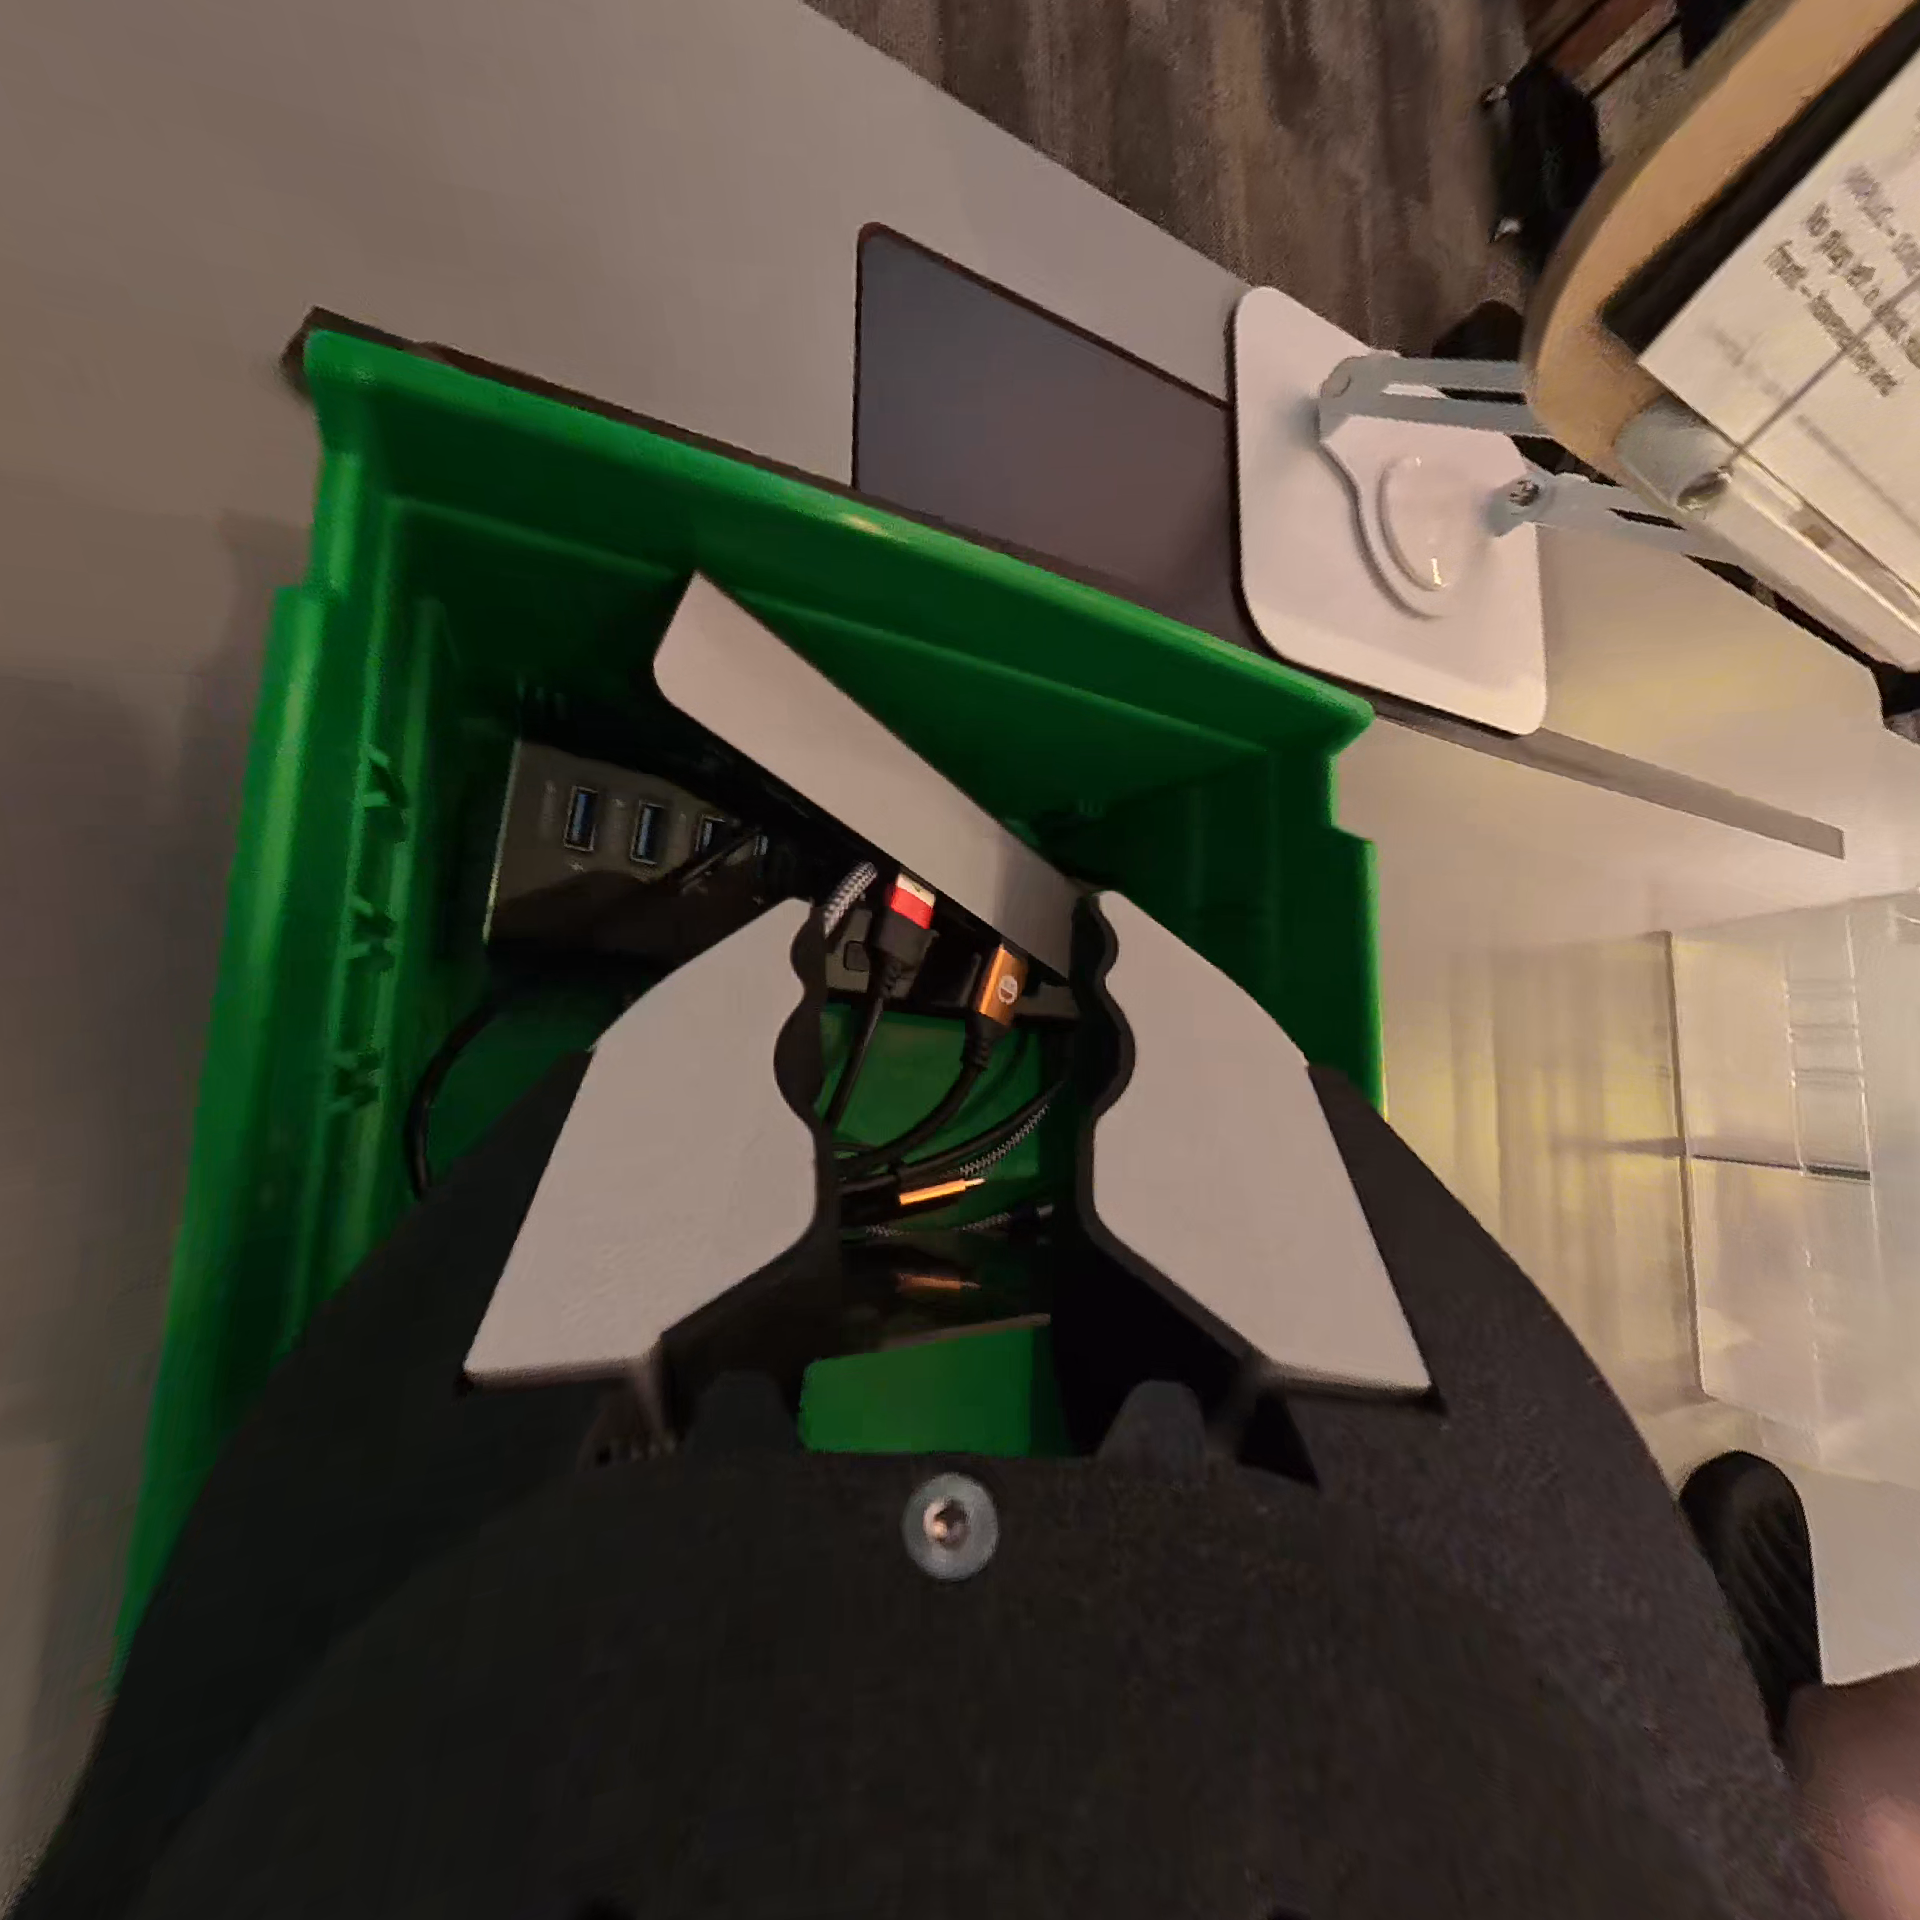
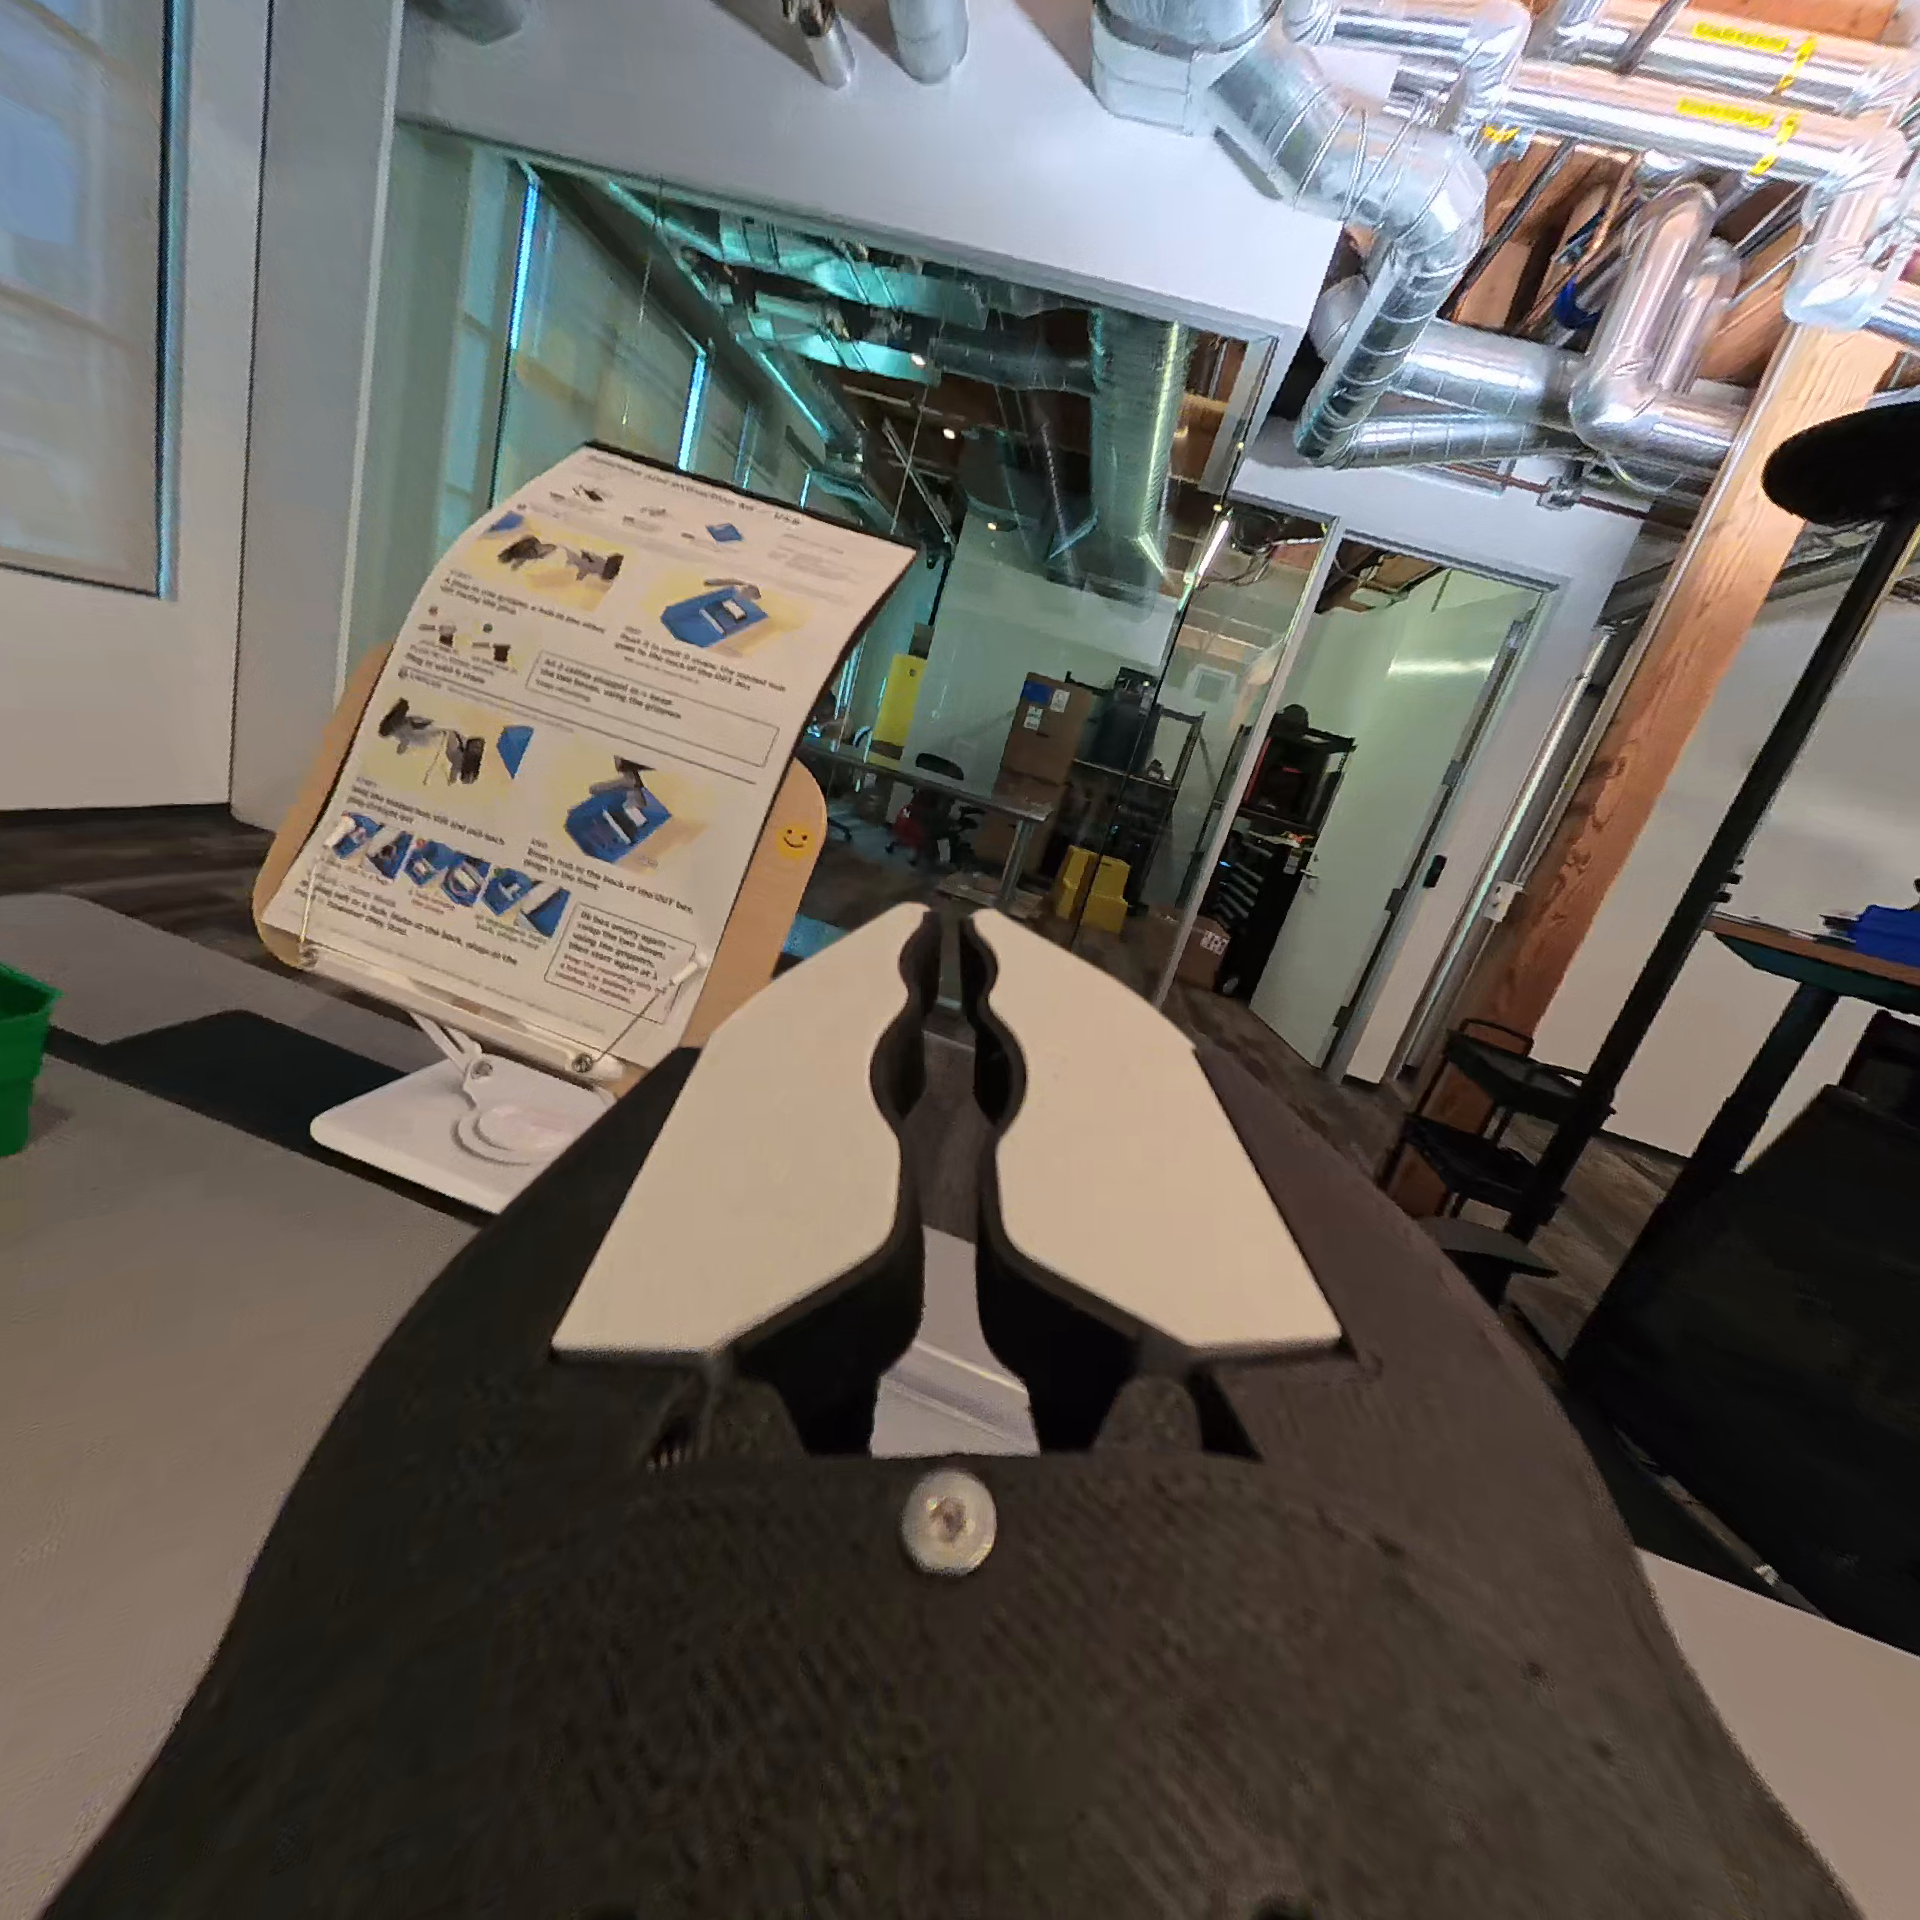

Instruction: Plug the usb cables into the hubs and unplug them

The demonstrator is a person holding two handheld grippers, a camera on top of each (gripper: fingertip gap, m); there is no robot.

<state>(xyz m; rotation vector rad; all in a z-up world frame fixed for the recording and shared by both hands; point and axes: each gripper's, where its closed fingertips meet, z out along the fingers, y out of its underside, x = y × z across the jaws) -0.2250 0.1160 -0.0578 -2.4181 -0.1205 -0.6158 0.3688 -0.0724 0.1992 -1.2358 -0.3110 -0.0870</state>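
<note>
Inside green bin (image 1: pixel 540 623): silver hub (image 1: pixel 862 769) overlapping black hub (image 1: pixel 623 842).

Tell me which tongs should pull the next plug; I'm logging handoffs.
Probably the left tongs: open, down inside the green bin, straddling the plugs in the silver hub. The right tongs are shut, empty and aimed away from the bin.

2 hubs (image 1: pixel 831 790) and cables (image 1: pixel 935 1122) inside bin (image 1: pixel 343 727) on table (image 1: pixel 156 312)
</note>
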